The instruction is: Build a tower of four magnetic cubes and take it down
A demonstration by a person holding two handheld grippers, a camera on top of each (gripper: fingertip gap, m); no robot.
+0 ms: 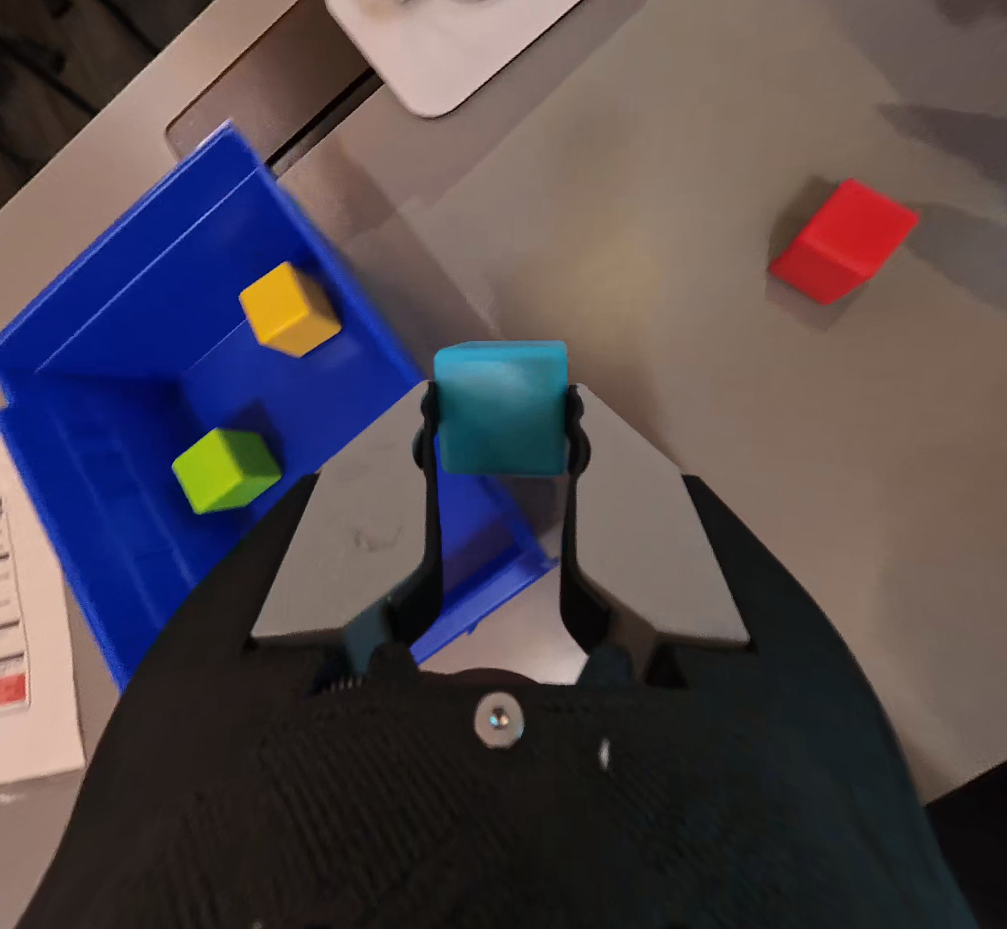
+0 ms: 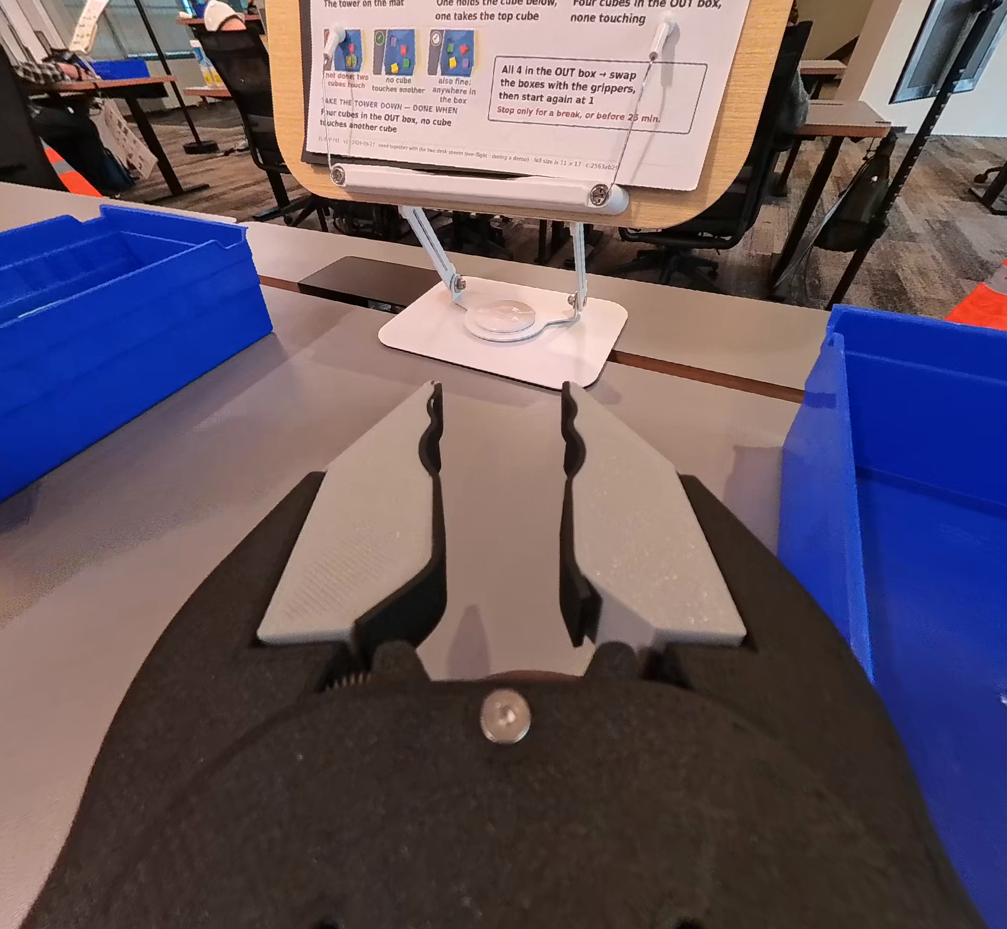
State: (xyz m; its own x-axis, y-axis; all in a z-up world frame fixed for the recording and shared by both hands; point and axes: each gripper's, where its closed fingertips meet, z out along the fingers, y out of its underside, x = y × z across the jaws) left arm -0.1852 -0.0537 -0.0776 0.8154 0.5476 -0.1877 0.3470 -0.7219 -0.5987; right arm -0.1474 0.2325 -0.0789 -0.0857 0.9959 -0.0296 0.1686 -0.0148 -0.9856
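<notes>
Ahead of the left gripper [image 1: 500,412], the white stand base [image 1: 463,31] and the clear disc on it are smeared by blur and cut by the top edge, and the teal cube [image 1: 500,407] between the fingers hides part of the blue bin [image 1: 136,336] below it. To that gripper's left a white sheet [image 1: 27,630] runs off the edge, its print too blurred to read. Ahead of the right gripper [image 2: 501,467], the board with the instruction sheet [image 2: 517,58] is cut by the top edge, and the blue bin at its right [image 2: 899,467] runs out of frame, its floor unseen.
</notes>
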